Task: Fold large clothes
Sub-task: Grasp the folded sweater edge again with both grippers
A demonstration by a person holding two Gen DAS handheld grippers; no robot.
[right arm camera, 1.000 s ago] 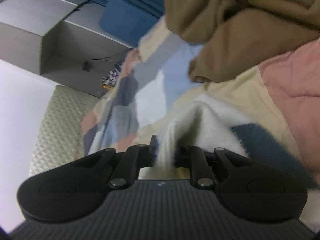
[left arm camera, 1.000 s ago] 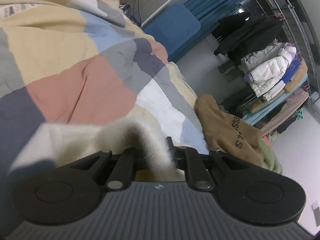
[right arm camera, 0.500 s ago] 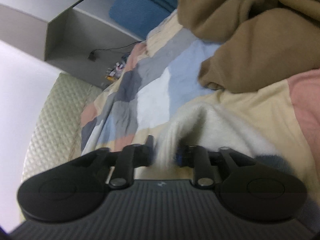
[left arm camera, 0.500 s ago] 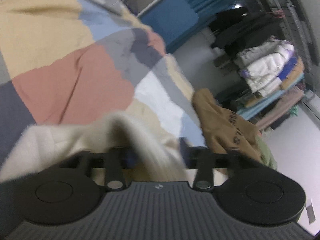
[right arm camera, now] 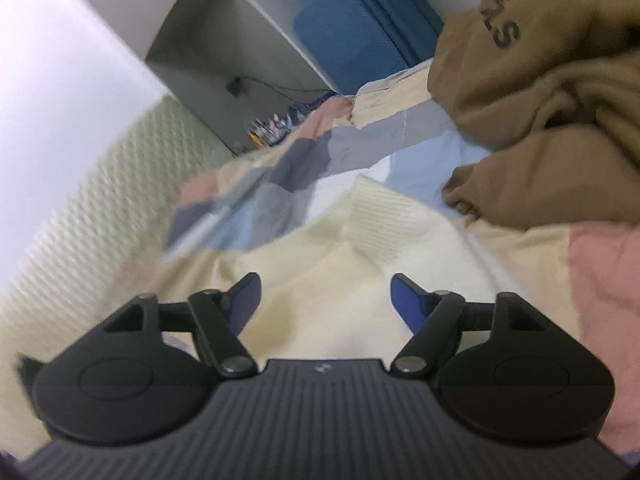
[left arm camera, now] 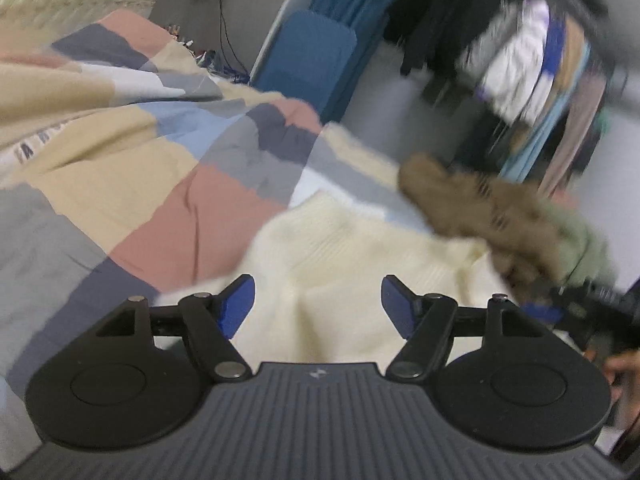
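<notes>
Both grippers, left [left arm camera: 316,300] & right [right arm camera: 326,298], gape wide w/ nothing held; cream sweater [right arm camera: 360,264] lies loose on patchwork quilt [left arm camera: 200,208], right under both. Risk: brown hoodie [right arm camera: 560,120] sits touching its edge, so next grab may snag it, or pinch quilt too.

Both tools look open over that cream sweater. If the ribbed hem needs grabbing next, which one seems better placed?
Probably the right tool: the cream sweater's ribbed hem lies sharp just ahead of its open jaws. In the left tool's view, that edge is blurred and farther off.
</notes>
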